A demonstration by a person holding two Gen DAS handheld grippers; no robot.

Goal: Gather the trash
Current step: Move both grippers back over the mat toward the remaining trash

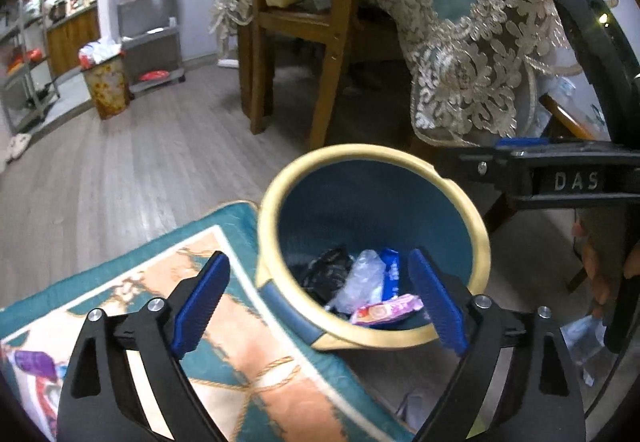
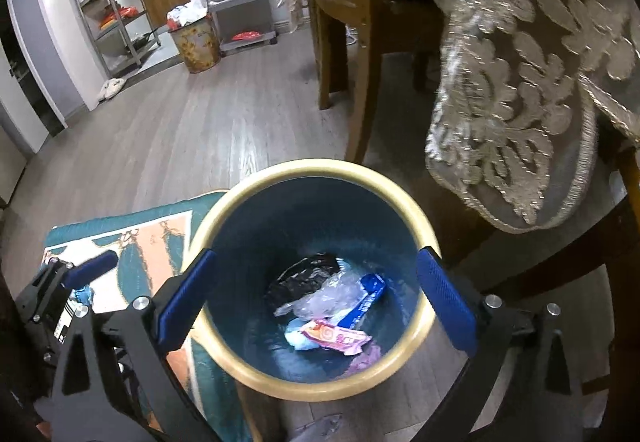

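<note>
In the left wrist view, the left gripper point(image 1: 320, 294) has its blue pads wide apart and holds nothing. The blue bin point(image 1: 276, 202) with a yellow rim stands just ahead of it, nearer its right finger. Inside lie a pink wrapper point(image 1: 386, 310), a clear plastic bag point(image 1: 360, 278) and a black bag point(image 1: 324, 266). Under the left finger is a teal rug point(image 1: 224, 374).

In the right wrist view, the right gripper point(image 2: 316, 298) is also spread open and empty, directly above the bin point(image 2: 224, 210). The pink wrapper point(image 2: 336, 338) lies on the bottom between its fingers.
</note>
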